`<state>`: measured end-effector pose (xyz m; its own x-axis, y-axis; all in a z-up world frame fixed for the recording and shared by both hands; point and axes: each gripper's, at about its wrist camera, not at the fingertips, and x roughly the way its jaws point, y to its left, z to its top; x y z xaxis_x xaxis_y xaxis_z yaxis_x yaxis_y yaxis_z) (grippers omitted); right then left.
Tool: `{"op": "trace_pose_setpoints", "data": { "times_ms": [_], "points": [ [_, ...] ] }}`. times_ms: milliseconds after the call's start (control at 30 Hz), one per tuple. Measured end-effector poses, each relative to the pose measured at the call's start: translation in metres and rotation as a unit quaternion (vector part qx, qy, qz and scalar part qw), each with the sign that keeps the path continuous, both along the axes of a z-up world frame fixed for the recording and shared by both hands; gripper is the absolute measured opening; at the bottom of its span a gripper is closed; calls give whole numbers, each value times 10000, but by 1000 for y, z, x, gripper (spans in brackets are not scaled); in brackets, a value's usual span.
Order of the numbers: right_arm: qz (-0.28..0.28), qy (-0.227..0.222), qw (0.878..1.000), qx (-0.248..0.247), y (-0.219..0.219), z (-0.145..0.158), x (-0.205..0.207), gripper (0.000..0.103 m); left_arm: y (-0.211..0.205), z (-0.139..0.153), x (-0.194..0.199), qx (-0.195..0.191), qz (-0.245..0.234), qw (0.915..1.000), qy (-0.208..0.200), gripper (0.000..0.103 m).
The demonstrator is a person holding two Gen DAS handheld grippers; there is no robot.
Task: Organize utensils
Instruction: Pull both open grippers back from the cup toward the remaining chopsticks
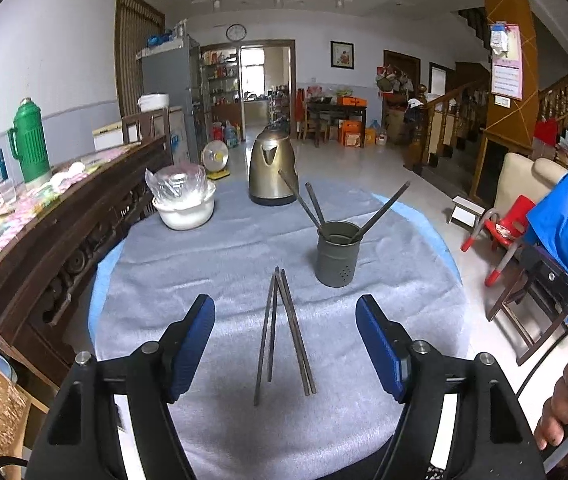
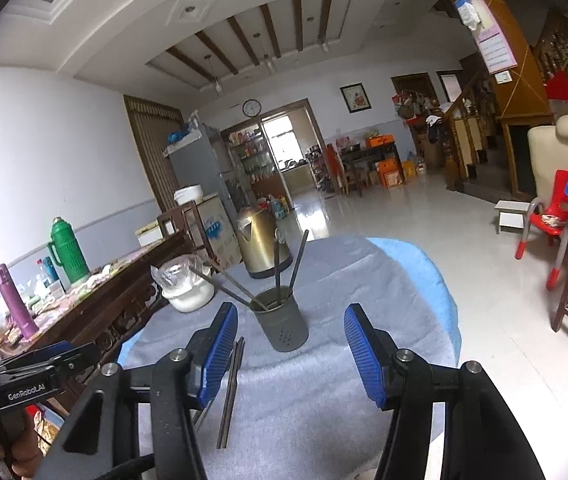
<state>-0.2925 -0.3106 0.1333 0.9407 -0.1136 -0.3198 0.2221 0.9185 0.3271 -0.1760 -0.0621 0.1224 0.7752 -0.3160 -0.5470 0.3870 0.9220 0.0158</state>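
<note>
Several dark chopsticks (image 1: 284, 336) lie flat on the grey cloth of the round table (image 1: 212, 264), fanned out between the fingers of my left gripper (image 1: 285, 346), which is open and empty above them. A grey-green metal utensil holder (image 1: 337, 254) stands upright beyond them with several chopsticks leaning in it. In the right wrist view, my right gripper (image 2: 291, 354) is open and empty, just short of the holder (image 2: 282, 320). The loose chopsticks (image 2: 231, 392) lie beside its left finger.
A gold kettle (image 1: 272, 172) and a white bowl with plastic wrap (image 1: 184, 204) stand at the table's far side. A dark wooden sideboard (image 1: 64, 232) with a green thermos (image 1: 30, 140) runs along the left. A red chair (image 1: 503, 232) stands at the right.
</note>
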Motion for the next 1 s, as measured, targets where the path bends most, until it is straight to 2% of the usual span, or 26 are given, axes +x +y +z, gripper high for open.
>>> {"op": "trace_pose_setpoints", "data": {
  "times_ms": [100, 233, 367, 467, 733, 833, 1000],
  "points": [
    [-12, -25, 9999, 126, -2, 1, -4, 60, 6, 3, -7, 28, 6, 10000, -90, 74],
    [52, 21, 10000, 48, 7, 6, 1, 60, 17, 3, -7, -17, 105, 9999, -100, 74],
    [116, -55, 9999, -11, 15, 13, 6, 60, 28, 6, -2, -218, 251, 9994, -24, 74],
    [157, -23, 9999, -28, 19, 12, 7, 60, 31, 6, -7, -92, 232, 9997, -85, 74],
    [400, 27, 9992, 5, 34, 8, 16, 60, 45, 3, -11, -154, 348, 9991, -195, 77],
    [399, 85, 9986, -323, 46, 6, 16, 60, 50, -2, -8, -219, 341, 9992, -63, 78],
    [446, 108, 9985, -301, 48, 5, 18, 60, 50, -10, -5, -223, 350, 9991, 87, 78]
  ]
}}
